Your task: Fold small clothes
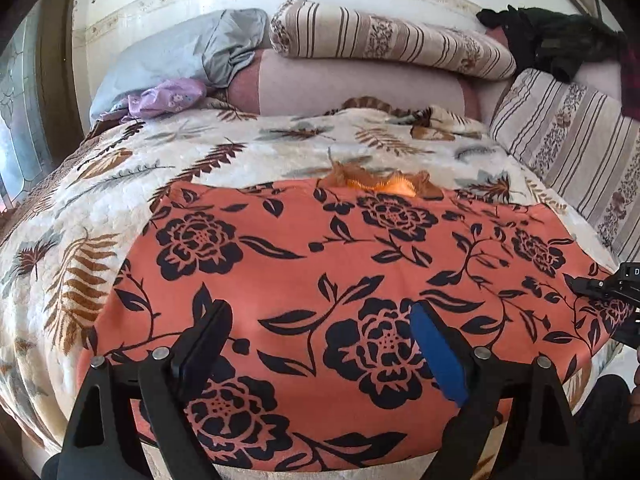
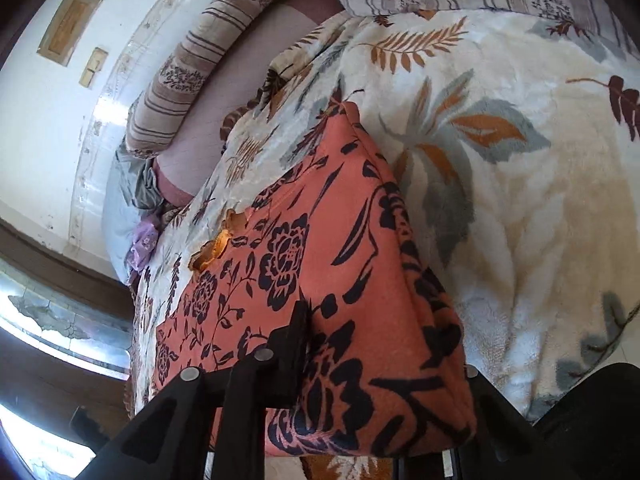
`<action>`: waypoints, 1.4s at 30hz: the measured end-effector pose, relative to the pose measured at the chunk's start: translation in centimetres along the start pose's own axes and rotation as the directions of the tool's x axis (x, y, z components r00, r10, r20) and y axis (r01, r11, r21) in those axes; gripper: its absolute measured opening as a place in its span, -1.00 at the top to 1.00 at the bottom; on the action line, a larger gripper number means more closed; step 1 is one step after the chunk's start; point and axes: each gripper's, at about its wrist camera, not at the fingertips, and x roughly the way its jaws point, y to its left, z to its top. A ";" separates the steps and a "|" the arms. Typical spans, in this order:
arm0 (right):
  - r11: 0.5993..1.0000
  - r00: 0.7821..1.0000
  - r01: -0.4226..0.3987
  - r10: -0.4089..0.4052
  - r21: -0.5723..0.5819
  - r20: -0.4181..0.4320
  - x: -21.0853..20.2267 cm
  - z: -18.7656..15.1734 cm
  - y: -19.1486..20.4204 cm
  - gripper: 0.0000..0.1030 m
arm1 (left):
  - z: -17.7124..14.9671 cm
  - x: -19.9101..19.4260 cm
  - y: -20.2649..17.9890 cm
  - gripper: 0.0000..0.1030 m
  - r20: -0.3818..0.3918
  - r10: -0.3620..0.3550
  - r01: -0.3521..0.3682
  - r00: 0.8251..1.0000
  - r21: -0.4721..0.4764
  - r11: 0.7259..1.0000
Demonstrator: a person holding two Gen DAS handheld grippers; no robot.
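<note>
Bed (image 1: 168, 160) with a cream leaf-print blanket (image 1: 100, 216) fills both views. Far end, ahead of the left gripper: striped bolster (image 1: 384, 36), a second striped cushion (image 1: 568, 128) off to its right, grey pillow (image 1: 168, 60) to its left with a small lilac garment (image 1: 168, 96) beside it, dark clothes (image 1: 552, 36) heaped at far right.

Orange garment with black flower print (image 1: 320, 272) lies spread flat on the blanket, directly under and ahead of the left gripper (image 1: 320, 344), near edge at the bed's edge. Left gripper: jaws wide apart, hovering over the cloth, nothing pinched; blue pad on its right finger.

Right gripper (image 2: 384, 360): closed on the garment's right-hand side. Cloth is bunched between the fingers and draped over the right one, hiding it; that edge is lifted into a ridge running away ahead of the gripper. From the left wrist view the right gripper's tip shows at the garment's far right corner.

Orange frilly trim (image 1: 376, 182) at the garment's far edge, straight ahead of the left gripper.
</note>
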 end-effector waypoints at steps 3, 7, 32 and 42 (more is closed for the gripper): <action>0.999 1.000 0.027 -0.027 -0.021 -0.008 0.6 0.1 0.4 0.49 | -1.2 1.4 -1.4 -0.79 -0.013 0.026 -0.024 1.000 0.136 0.990; 0.981 0.999 0.029 -0.021 -0.194 0.045 -1.4 0.6 6.3 0.68 | -0.1 -1.5 3.4 -0.77 0.056 -0.153 0.158 0.987 -0.102 0.982; 0.639 0.981 -0.154 0.005 -0.753 -0.196 8.1 -15.0 25.4 0.69 | 7.4 1.6 17.0 -0.75 0.062 -0.543 0.460 0.838 -0.616 0.640; 0.393 0.998 0.018 -0.057 -0.920 -0.005 8.1 -20.1 27.3 0.70 | 10.2 7.6 13.4 0.72 -0.202 -0.531 0.391 0.823 -0.478 0.787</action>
